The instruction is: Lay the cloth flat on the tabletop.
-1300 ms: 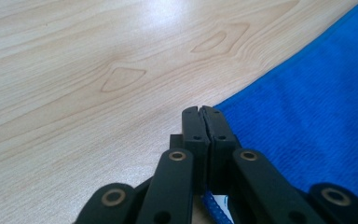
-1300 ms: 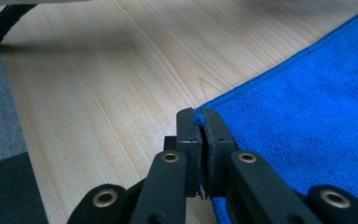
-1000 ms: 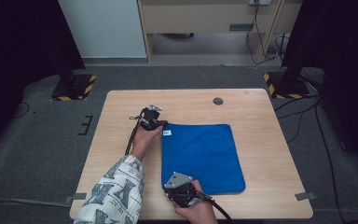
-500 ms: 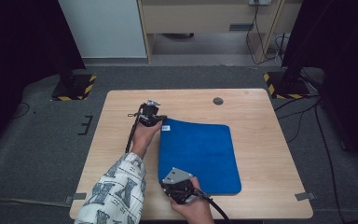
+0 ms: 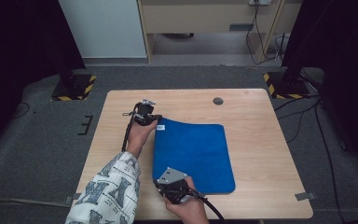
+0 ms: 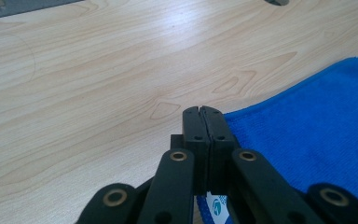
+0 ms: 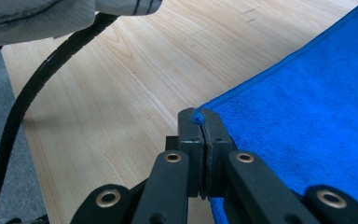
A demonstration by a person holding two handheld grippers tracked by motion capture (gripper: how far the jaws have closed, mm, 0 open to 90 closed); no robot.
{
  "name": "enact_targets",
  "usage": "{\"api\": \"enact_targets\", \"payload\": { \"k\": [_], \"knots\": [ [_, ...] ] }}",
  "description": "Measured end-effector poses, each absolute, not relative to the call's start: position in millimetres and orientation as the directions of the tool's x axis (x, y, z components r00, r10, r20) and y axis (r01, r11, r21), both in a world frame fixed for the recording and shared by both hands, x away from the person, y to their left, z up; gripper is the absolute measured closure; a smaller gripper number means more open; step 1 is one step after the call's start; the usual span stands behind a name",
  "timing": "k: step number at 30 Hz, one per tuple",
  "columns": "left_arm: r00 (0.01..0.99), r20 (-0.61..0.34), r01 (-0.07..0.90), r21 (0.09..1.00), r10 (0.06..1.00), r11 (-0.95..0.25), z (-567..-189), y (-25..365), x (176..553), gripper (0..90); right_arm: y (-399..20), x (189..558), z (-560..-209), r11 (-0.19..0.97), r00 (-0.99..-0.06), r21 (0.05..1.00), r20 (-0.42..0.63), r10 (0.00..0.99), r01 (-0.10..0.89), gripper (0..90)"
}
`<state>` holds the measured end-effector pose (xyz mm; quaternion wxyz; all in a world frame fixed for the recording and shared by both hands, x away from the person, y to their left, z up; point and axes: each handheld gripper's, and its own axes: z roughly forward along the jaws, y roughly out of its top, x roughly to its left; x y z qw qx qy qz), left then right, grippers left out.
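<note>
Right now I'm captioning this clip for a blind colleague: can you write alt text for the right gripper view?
The right gripper has its black jaws shut on a corner of a blue cloth that lies flat on a light wooden table. A black cable curves along the table's left edge, below a patterned sleeve.

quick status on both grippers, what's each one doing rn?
Left gripper: closed, pinching the far-left corner of the blue cloth.
Right gripper: closed, pinching the cloth's near-left corner.
</note>
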<state>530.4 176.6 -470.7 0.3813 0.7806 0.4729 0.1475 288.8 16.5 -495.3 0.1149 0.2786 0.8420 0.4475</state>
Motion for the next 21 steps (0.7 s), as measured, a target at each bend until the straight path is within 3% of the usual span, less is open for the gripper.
{"api": "enact_targets", "payload": {
  "k": [21],
  "knots": [
    [0.521,-0.122,0.622,0.732,0.845,-0.278,-453,193,532,89.0,21,284,-480,0.431,-0.814,0.828,0.050,0.579,0.358,88.8]
  ]
}}
